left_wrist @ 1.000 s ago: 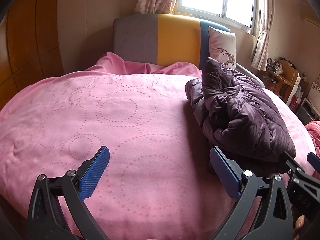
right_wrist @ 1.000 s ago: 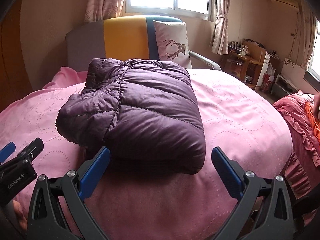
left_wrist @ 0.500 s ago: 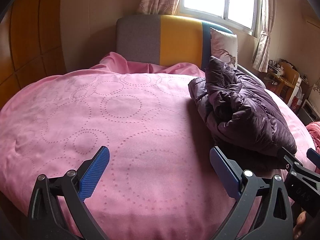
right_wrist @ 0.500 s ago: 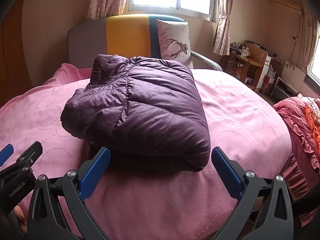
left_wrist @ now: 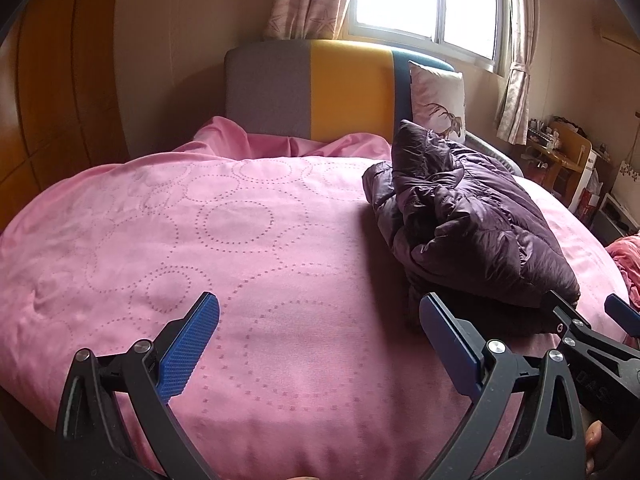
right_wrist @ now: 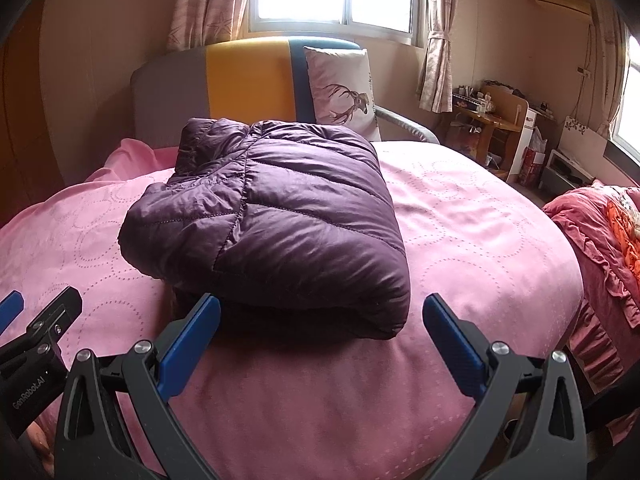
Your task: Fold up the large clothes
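Your left gripper (left_wrist: 320, 332) and right gripper (right_wrist: 322, 332) both gape wide, empty, near the folded purple quilted puffer jacket (right_wrist: 276, 216) on the pink circle-patterned bedspread (left_wrist: 200, 248).

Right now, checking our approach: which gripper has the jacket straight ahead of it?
The right gripper: the purple jacket lies centred ahead. The left gripper faces bare pink bedspread.

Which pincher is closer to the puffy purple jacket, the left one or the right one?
Right. The right gripper sits open just in front of the purple jacket, facing it straight on. The left gripper is open over bare pink bedspread, with the jacket off to its right.
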{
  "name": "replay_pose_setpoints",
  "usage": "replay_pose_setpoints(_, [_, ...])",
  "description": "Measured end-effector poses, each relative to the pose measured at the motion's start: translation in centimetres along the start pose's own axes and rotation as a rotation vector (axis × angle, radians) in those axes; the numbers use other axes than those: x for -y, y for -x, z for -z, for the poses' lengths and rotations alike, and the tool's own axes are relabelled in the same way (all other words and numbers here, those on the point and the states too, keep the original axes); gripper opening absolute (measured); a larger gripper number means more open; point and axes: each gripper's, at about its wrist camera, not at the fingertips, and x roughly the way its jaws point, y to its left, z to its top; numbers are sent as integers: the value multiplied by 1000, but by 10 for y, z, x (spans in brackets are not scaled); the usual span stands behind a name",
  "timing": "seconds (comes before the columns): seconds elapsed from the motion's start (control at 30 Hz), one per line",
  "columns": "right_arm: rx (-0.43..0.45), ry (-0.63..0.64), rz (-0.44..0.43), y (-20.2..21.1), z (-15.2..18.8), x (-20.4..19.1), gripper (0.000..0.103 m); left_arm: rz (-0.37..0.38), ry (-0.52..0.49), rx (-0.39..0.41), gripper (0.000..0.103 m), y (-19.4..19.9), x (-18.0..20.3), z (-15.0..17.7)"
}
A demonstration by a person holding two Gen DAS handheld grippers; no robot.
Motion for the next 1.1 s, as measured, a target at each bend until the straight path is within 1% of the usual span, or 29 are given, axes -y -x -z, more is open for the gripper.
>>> replay_pose_setpoints(0.23, [-5,0,-5,-1,0,-1,101,4,-2,0,99,2,1,1])
replay_pose_setpoints(0.4, [8,-4,-2,1,1,-1,101,6,1,-4,99,3,1,2])
replay_pose_setpoints(0.5, [11,36,17,0,3,-5,101,10,2,-3,99,3,1,2])
replay_pose_setpoints(0.6, [1,19,0,0,5,-5,101,8,0,-1,99,2,2,2])
replay_pose_setpoints(0.83, [-8,0,-6,1,2,-2,101,1,16,-10,99,0,-2,3])
replay_pose_setpoints(1.1, [-7,24,-12,2,4,-7,101,1,10,-12,99,0,-2,3])
